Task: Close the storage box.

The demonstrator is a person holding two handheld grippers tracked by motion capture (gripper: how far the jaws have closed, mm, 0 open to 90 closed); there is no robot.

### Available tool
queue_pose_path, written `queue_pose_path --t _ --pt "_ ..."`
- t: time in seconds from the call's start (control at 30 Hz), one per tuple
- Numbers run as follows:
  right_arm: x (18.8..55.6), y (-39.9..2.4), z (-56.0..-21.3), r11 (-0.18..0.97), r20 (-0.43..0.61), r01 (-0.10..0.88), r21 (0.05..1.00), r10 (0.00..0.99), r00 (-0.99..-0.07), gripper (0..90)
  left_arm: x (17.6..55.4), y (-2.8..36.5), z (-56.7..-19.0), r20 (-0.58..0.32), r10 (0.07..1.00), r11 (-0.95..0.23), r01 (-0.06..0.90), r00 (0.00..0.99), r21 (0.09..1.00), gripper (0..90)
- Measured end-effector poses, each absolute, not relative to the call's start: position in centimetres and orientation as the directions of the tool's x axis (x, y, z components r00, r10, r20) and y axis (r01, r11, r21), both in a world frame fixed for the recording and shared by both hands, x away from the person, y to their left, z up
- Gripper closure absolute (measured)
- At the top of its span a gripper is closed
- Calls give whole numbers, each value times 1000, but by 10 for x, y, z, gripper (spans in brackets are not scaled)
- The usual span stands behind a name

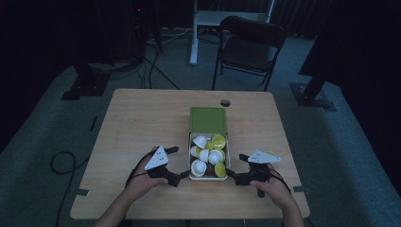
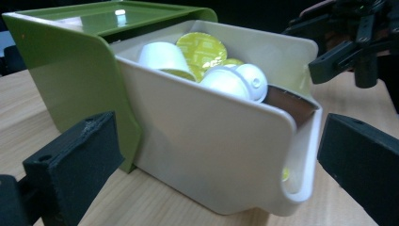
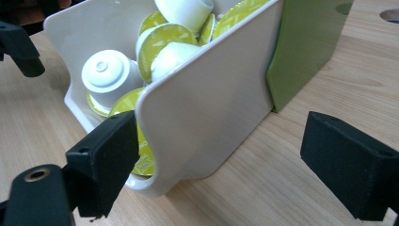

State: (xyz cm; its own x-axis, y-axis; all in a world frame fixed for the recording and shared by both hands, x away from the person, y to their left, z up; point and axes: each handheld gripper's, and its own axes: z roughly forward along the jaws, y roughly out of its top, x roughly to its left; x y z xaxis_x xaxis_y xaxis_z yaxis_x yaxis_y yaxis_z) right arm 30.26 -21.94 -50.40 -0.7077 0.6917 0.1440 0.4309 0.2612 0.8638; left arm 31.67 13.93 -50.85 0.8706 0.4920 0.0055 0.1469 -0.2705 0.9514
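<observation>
Flanking the white plastic drawer (image 1: 208, 176) of yellow-lidded white coffee capsules (image 1: 209, 154), your left hand-held gripper (image 1: 176, 164) and right hand-held gripper (image 1: 237, 169) both stand with jaws apart, gripping nothing. The drawer sits pulled out from its green plastic sleeve (image 1: 207, 119) mid-desk (image 1: 142, 123). Push unevenly and you'll likely skew it in the sleeve, jamming it or spilling the heaped capsules.

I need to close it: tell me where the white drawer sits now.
In the high view the white drawer sits pulled out of the green box toward the table's near edge, between the left tool and right tool.
</observation>
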Motion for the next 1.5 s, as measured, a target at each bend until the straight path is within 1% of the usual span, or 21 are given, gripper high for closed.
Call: queue_pose_path --t 0.33,0.7,0.87,1.2,1.5 --pt "307 -220 -507 255 142 431 866 701 -699 109 326 137 -511 -10 519 -257 167 855 952 0" --pt "312 -220 -505 262 126 423 867 707 -696 109 331 135 -510 -4 517 -271 169 856 948 0" --pt "316 -219 -507 244 140 433 868 716 -684 109 337 136 -512 -31 531 -253 194 846 948 0" --pt "322 -214 -503 282 94 412 866 718 -690 109 343 137 -510 -15 551 -266 192 834 945 0" --pt "327 -213 -503 270 100 419 867 730 -677 109 350 138 -510 -24 559 -262 204 829 943 0"
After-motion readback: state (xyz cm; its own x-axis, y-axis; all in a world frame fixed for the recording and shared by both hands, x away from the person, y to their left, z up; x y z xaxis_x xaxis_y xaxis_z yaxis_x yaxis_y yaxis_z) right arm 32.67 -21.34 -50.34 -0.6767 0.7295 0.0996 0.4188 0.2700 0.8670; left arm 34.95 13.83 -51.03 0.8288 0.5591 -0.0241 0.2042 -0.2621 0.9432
